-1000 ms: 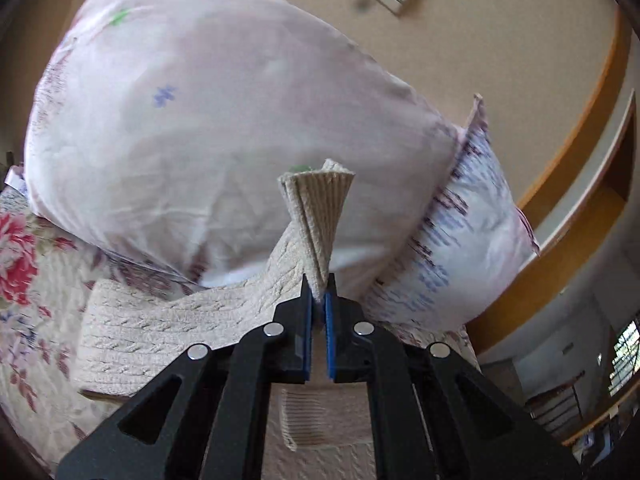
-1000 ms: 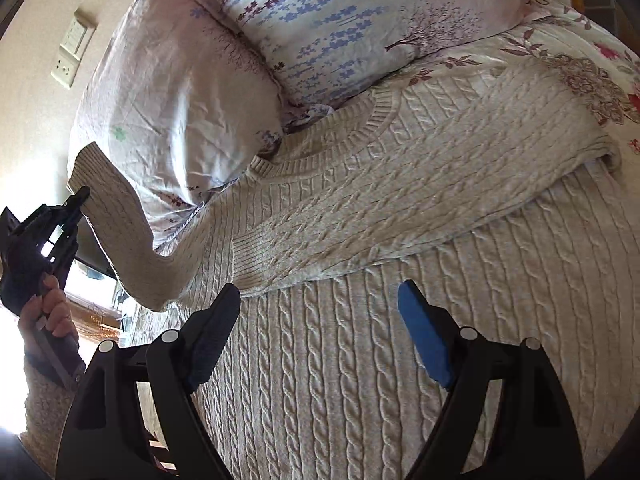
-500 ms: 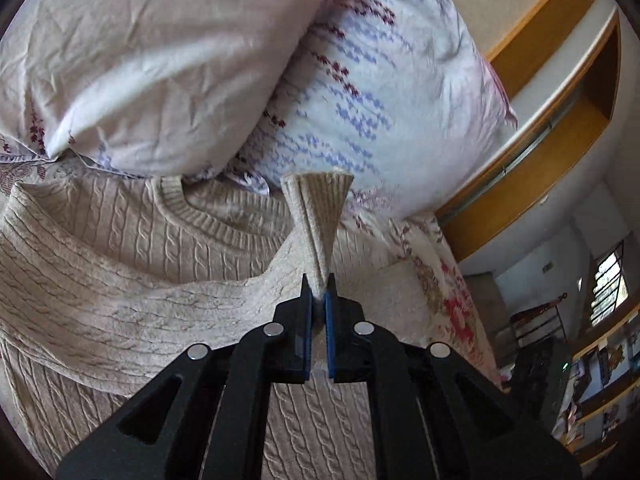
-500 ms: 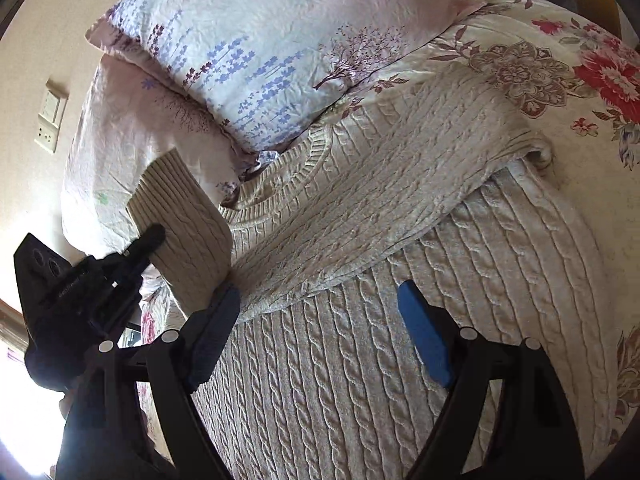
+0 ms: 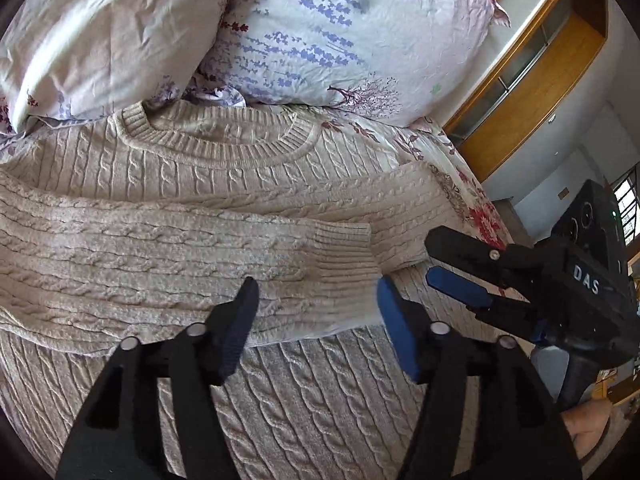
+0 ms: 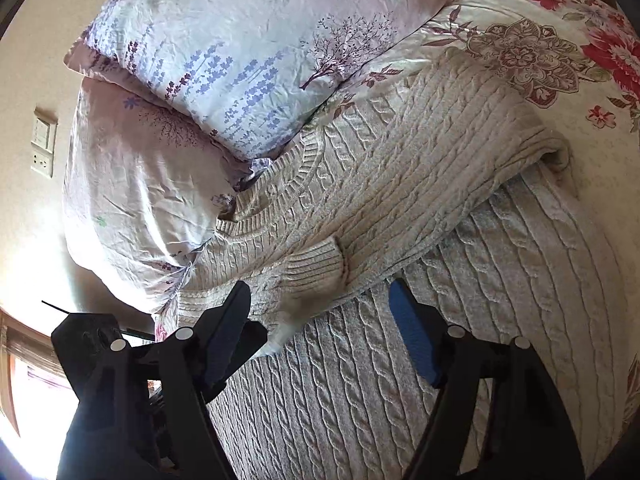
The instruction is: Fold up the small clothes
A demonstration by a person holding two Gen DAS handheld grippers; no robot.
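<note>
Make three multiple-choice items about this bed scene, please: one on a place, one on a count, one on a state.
1. Where does the sleeve cuff lie?
A. on the sweater's chest
B. on a pillow
C. hanging off the bed

2. How many pillows are there?
A. one
B. two
C. four

3. How is the left gripper?
A. clamped on the cuff
B. jaws apart, holding nothing
C. gripping a pillow

Answers: 1 A, the cuff rests flat across the chest; 2 B, a plainer pillow beside a lavender-print pillow; 3 B, its jaws are opening, pads clear of the knit.
</note>
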